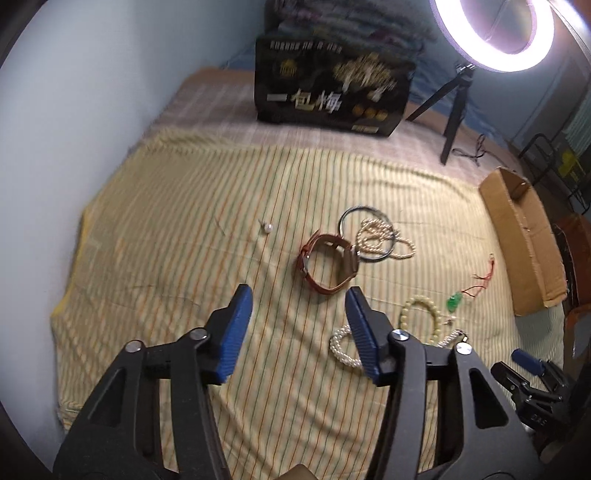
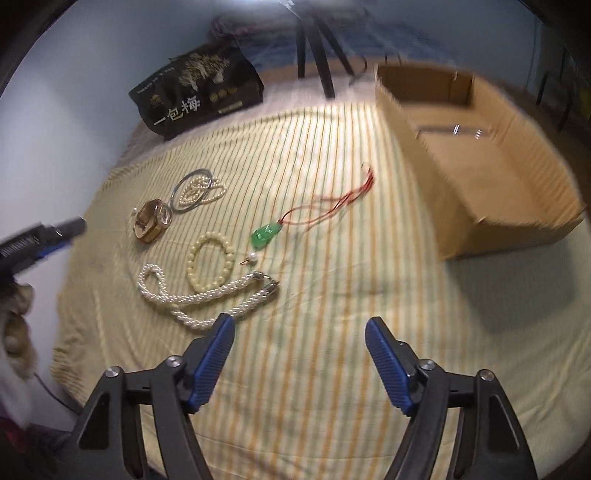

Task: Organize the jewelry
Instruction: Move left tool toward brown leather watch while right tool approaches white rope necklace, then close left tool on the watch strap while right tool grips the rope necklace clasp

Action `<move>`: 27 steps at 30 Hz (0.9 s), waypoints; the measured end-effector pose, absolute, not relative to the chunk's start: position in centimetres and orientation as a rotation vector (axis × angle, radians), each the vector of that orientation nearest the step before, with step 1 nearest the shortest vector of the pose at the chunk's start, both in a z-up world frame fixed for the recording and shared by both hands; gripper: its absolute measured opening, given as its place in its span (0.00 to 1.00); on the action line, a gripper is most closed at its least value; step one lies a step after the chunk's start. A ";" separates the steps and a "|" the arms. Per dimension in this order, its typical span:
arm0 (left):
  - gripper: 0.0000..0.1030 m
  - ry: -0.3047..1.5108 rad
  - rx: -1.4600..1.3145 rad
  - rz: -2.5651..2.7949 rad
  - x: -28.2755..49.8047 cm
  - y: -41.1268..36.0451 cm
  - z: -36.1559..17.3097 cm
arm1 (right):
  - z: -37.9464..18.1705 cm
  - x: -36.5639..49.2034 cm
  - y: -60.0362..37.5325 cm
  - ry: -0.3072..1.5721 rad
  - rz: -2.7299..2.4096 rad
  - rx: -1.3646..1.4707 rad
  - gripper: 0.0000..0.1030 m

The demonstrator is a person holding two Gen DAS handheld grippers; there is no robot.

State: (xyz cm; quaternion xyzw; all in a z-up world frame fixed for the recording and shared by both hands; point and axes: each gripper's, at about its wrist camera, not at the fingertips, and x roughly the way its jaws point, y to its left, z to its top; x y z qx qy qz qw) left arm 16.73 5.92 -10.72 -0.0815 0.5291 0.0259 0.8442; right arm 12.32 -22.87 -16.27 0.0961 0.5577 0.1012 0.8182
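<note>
Jewelry lies spread on a striped yellow cloth (image 1: 177, 229). My left gripper (image 1: 298, 293) is open and holds nothing; it hangs just short of a brown leather watch (image 1: 325, 266). Behind the watch a metal bangle (image 1: 345, 218) overlaps a thin pearl necklace (image 1: 380, 236), and a loose pearl earring (image 1: 266, 228) lies to the left. My right gripper (image 2: 300, 321) is open over bare cloth, with its left pad beside a thick twisted pearl necklace (image 2: 207, 295). Beyond that lie a cream bead bracelet (image 2: 190, 258), a second pearl earring (image 2: 252, 258) and a green pendant (image 2: 264, 234) on red cord.
An open cardboard box (image 2: 480, 206) stands at the cloth's right edge, with something small and shiny on its floor. A black printed box (image 1: 328, 92) sits at the back, beside a ring light (image 1: 495, 33) on a tripod (image 1: 454, 122). A pale wall runs along the left.
</note>
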 end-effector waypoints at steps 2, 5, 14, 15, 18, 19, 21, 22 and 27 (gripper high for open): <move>0.44 1.153 -0.198 0.054 17.4 6.2 -11.9 | -17.0 13.1 -22.9 1.216 0.222 0.250 0.62; 0.41 1.197 -0.255 0.051 18.5 6.7 -13.3 | -17.9 14.0 -23.0 1.254 0.217 0.299 0.49; 0.37 1.219 -0.310 0.068 20.6 7.1 -15.2 | -19.9 15.6 -21.6 1.319 0.251 0.427 0.35; 0.37 1.223 -0.312 0.068 20.8 7.2 -15.4 | -19.9 15.9 -21.3 1.319 0.240 0.416 0.34; 0.33 1.236 -0.315 0.069 21.1 7.1 -15.9 | -20.2 16.3 -21.2 1.323 0.205 0.409 0.27; 0.33 1.239 -0.318 0.068 21.2 7.0 -16.1 | -20.3 16.4 -21.3 1.323 0.195 0.410 0.26; 0.33 1.243 -0.318 0.068 21.3 7.0 -16.3 | -20.5 16.8 -21.2 1.325 0.180 0.409 0.25; 0.33 1.246 -0.319 0.067 21.4 7.0 -16.5 | -20.6 16.9 -21.2 1.326 0.176 0.406 0.24; 0.33 1.254 -0.318 0.066 21.9 6.8 -17.0 | -20.7 17.1 -20.0 1.318 0.155 0.331 0.22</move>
